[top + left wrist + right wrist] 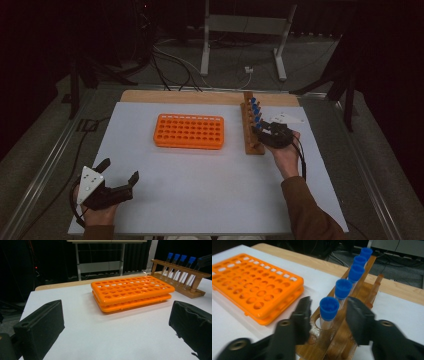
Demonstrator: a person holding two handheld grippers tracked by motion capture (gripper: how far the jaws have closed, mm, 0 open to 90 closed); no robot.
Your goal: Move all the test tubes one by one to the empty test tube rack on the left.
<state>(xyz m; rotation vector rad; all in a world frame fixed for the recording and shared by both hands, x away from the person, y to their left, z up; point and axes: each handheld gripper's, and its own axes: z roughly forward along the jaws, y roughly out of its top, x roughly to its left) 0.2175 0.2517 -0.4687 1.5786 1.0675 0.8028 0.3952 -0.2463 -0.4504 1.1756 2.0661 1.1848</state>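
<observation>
The left gripper (118, 179) rested wide open and empty, waiting; the orange rack (189, 131) lay mid-table – ready for tubes; the right gripper (328, 315) straddled the nearest blue-capped tube (328, 312) in the wooden rack (352, 322), pads not touching.

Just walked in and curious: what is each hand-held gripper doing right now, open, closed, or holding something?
Left hand-held gripper: open, holding nothing, over the white table.
Right hand-held gripper: open, jaws either side of the nearest blue-capped tube, not yet gripping it.
</observation>
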